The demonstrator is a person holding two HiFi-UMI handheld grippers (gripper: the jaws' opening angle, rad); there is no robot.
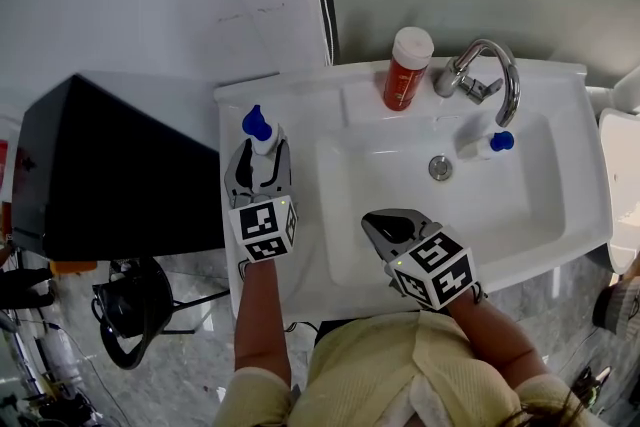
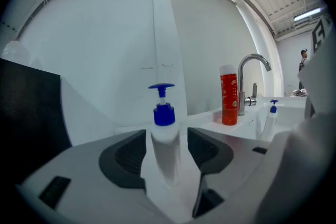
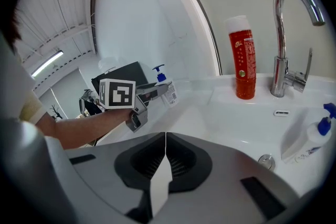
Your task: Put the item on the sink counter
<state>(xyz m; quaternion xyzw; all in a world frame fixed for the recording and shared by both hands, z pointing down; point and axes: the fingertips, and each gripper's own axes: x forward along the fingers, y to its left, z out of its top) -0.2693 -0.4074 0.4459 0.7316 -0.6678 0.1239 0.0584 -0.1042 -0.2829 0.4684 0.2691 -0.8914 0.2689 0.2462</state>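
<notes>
A white pump bottle with a blue cap (image 1: pixel 262 137) (image 2: pixel 165 136) stands upright over the left strip of the sink counter (image 1: pixel 235 105). My left gripper (image 1: pixel 261 158) (image 2: pixel 166 152) is around its body with the jaws open, and a thin gap shows on each side. The bottle's base is hidden by the jaws. My right gripper (image 1: pixel 380 223) (image 3: pixel 165 160) hovers over the basin's near edge, shut, with nothing in it. A second white bottle with a blue cap (image 1: pixel 484 145) (image 3: pixel 307 140) lies on its side in the basin.
A red bottle with a white cap (image 1: pixel 407 68) stands at the back of the counter beside the chrome faucet (image 1: pixel 492 67). The drain (image 1: pixel 440 167) is mid-basin. A black box (image 1: pixel 110 165) sits close against the counter's left side. A wall runs behind.
</notes>
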